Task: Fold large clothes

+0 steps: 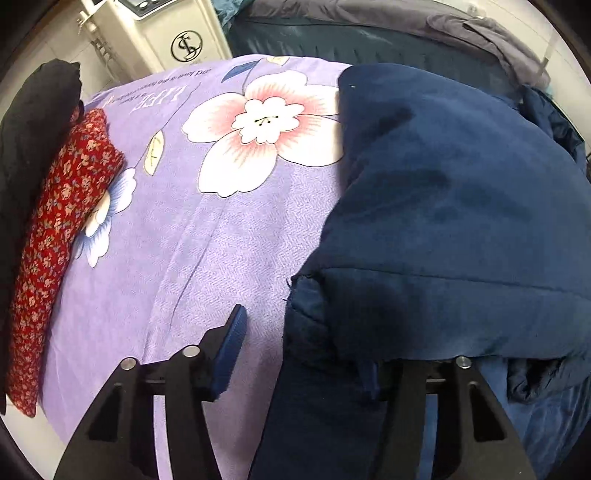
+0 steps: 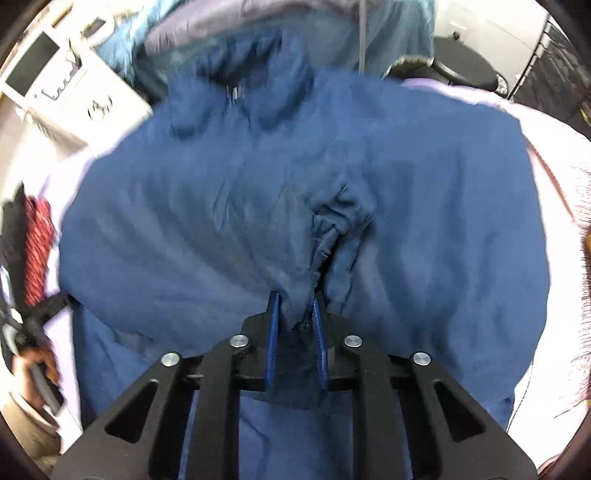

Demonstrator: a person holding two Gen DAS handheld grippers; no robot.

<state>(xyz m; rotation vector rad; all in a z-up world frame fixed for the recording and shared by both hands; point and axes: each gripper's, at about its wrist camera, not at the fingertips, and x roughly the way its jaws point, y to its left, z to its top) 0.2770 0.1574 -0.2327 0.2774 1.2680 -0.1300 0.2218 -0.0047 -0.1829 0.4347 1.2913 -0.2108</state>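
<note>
The right gripper is clenched on a bunched fold of the blue jacket, with cloth pinched between its 2 blue pads at the lower centre of the right wrist view. From that pinch the jacket runs straight ahead, up the frame, toward its collar at the top centre, so its long axis lies along the gripper's fingers. The left gripper is spread wide and grasps nothing that I can see: its left finger stands bare over the sheet, while its right finger is hidden under the jacket's lower edge at the lower right of the left wrist view. The jacket fills the right half of that view, so it lies to the right of the left gripper, touching it. The right arm has the hold; my guess is that the coming fold turns on carrying that pinched part forward along the jacket's length.

The jacket rests on a bed covered by a purple flowered sheet. At the left edge lie a red flowered cloth and a black cloth. A white machine stands at the upper left.
</note>
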